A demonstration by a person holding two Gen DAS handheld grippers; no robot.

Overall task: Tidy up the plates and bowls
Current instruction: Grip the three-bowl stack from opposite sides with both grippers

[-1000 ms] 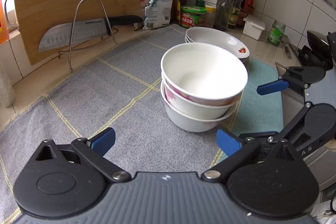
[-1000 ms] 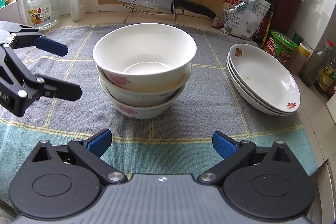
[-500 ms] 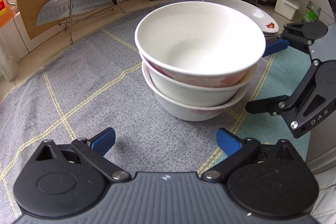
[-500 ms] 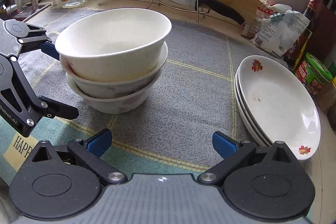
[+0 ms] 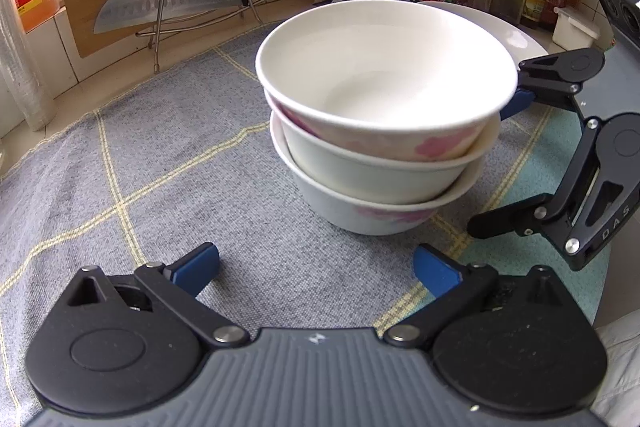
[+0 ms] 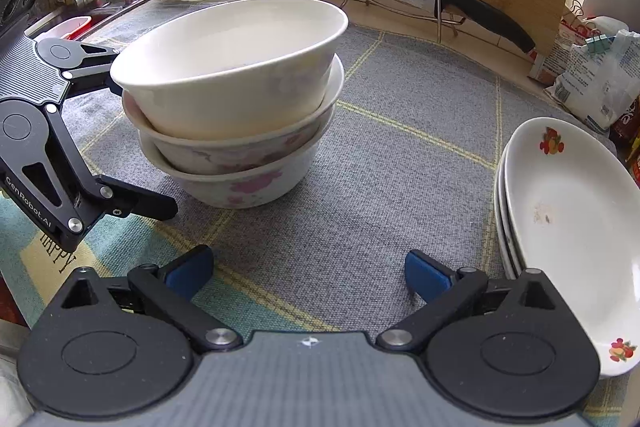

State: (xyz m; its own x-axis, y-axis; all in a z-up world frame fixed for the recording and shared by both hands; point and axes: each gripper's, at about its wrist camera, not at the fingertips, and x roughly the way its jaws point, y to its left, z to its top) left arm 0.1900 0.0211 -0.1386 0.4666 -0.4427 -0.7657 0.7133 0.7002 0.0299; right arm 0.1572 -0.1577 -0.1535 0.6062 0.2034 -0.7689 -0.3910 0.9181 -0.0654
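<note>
3 nested bowls (image 5: 384, 139) as landmark: left hand-held gripper (image 5: 316, 265) and right hand-held gripper (image 6: 308, 269) flank it, both spread wide, empty, likely to lift stack; plates (image 6: 568, 227) right of bowls.

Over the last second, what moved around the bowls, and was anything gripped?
Both open grippers closed in on the bowl stack: left gripper, right gripper. Neither has gripped anything. The bowls, the plate stack and the knife stayed put.

Left gripper (image 5: 316, 265) and right gripper (image 6: 308, 273) both gape wide, empty, low.
</note>
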